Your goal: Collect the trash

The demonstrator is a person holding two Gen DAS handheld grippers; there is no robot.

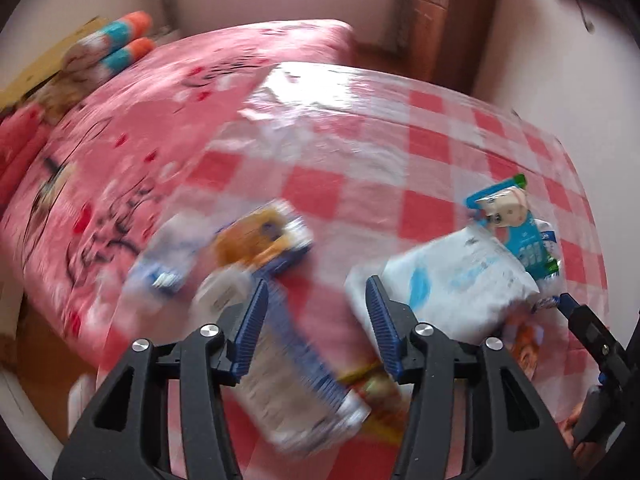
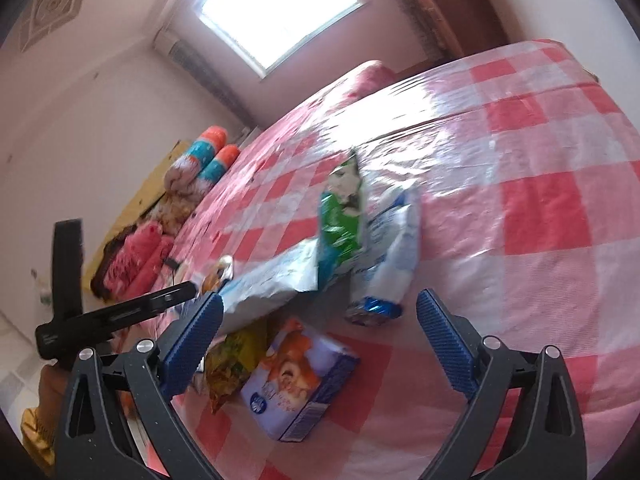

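Red-checked surface (image 2: 540, 208) litter uncollected: white bag (image 1: 460, 280) at 2 o'clock, box (image 2: 298, 380) ahead; both jaws released, nothing grasped.

Daylight pours from the blown-out window (image 2: 276, 12), throwing white glare on the glossy checked cloth (image 2: 540, 152), while the left wrist view is heavily motion-smeared across the wrappers (image 1: 256, 248), the right one is only softly blurred, and both bend and darken at their fisheye edges.
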